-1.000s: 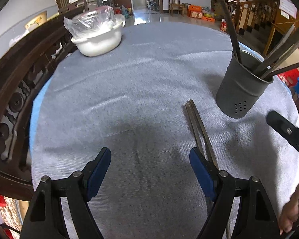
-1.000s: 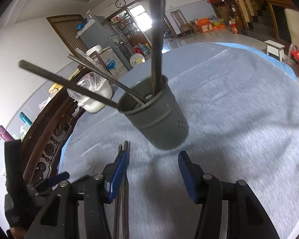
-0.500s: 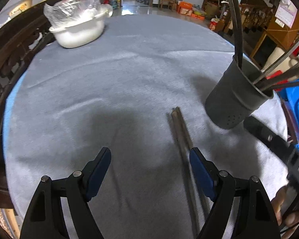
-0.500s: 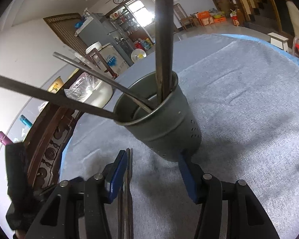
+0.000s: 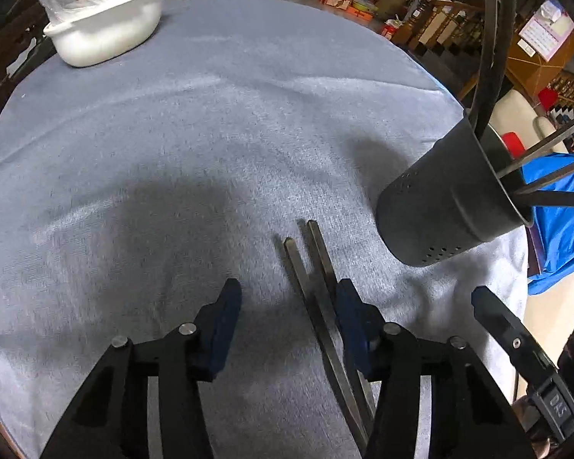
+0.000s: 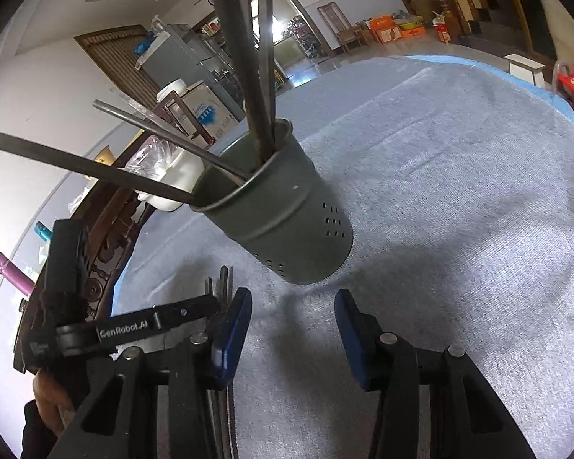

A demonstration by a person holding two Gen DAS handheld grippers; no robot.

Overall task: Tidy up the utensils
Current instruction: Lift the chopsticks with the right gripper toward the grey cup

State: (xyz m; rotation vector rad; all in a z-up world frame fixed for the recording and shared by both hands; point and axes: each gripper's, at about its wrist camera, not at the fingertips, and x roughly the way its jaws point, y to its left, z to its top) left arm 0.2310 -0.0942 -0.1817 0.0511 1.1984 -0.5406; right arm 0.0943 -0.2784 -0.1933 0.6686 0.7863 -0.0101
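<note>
A dark grey perforated utensil holder (image 5: 447, 206) stands on the grey tablecloth, with several long dark chopsticks in it; it also shows in the right wrist view (image 6: 283, 214). Two dark chopsticks (image 5: 317, 290) lie flat on the cloth, side by side. My left gripper (image 5: 287, 321) is open over them; they run just inside its right finger. My right gripper (image 6: 292, 325) is open and empty, just in front of the holder's base. The flat chopsticks (image 6: 222, 287) show past its left finger.
A white basin (image 5: 107, 34) with a clear plastic bag in it stands at the far left of the round table. A carved dark wooden rail (image 6: 107, 229) runs along the table's left side. A blue cloth (image 5: 558, 225) lies beyond the right edge.
My left gripper has moved forward and to the right, so the two flat chopsticks now lie between its fingers. My right gripper has drawn back a little from the holder.
</note>
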